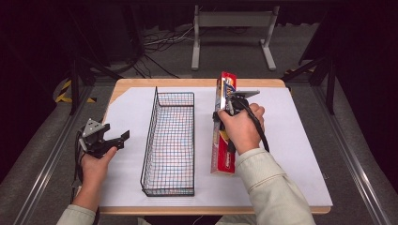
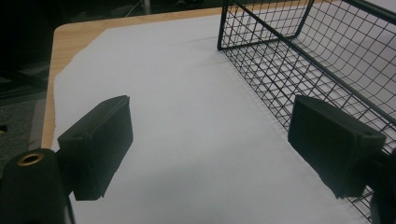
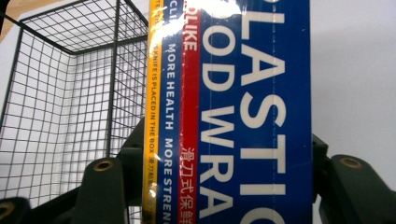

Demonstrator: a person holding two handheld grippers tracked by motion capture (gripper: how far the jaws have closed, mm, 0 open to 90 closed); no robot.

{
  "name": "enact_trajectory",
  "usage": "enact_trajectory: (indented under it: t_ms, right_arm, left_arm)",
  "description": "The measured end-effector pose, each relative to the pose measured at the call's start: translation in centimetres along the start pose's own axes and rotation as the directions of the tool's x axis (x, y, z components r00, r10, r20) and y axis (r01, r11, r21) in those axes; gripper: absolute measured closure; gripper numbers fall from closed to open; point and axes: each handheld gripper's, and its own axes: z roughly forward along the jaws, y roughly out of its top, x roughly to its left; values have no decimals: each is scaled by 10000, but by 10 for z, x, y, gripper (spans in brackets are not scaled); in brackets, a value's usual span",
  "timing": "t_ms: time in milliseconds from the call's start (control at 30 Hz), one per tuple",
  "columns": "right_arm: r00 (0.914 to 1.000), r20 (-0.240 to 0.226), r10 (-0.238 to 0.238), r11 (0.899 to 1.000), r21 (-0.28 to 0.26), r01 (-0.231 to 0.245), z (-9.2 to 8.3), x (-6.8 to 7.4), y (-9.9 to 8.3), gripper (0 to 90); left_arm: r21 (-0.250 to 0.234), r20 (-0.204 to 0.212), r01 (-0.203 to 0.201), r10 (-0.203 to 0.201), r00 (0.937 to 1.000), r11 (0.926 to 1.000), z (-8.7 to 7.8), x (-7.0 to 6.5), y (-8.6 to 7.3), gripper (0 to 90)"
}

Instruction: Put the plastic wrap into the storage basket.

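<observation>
The right gripper (image 1: 233,108) clamped the plastic wrap box (image 1: 224,126) (long, red and blue) beside the wire basket (image 1: 170,140); the left gripper (image 1: 112,139) hung wide open, empty.

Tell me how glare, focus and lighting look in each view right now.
Right gripper view: glare streaks the plastic wrap box, lettering readable. Left gripper view: dim, its jaws slightly soft, the wire basket clear. High view: table evenly lit, surroundings dark.

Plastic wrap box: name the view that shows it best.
The high view: the whole plastic wrap box shows, lying right of the wire basket, clamped by the right gripper. The right gripper view gives a close-up of its printed face.
</observation>
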Motion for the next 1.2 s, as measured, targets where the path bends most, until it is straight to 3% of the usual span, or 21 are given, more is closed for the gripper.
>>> enact_trajectory:
  t_ms: [200, 367, 833, 1200]
  right_arm:
    - [9998, 117, 178, 9998, 110, -180, -3, 14, 5, 407]
    - [9985, -115, 530, 9986, 61, -529, -8, 24, 8, 407]
    - [9976, -588, 377, 9992, 137, -370, -15, 60, 8, 406]
    - [9961, -880, 96, 9994, 330, -67, -9, 88, 3, 406]
  left_arm:
    - [-138, 19, 26, -25, 10000, 9999, 1, 0, 3, 147]
    - [-77, 65, -6, 7, 10000, 10000, 5, -1, 3, 147]
    - [-152, 26, 89, -89, 10000, 9998, 2, 0, 3, 147]
    - [-201, -113, 192, -195, 9997, 9996, -5, 5, 0, 147]
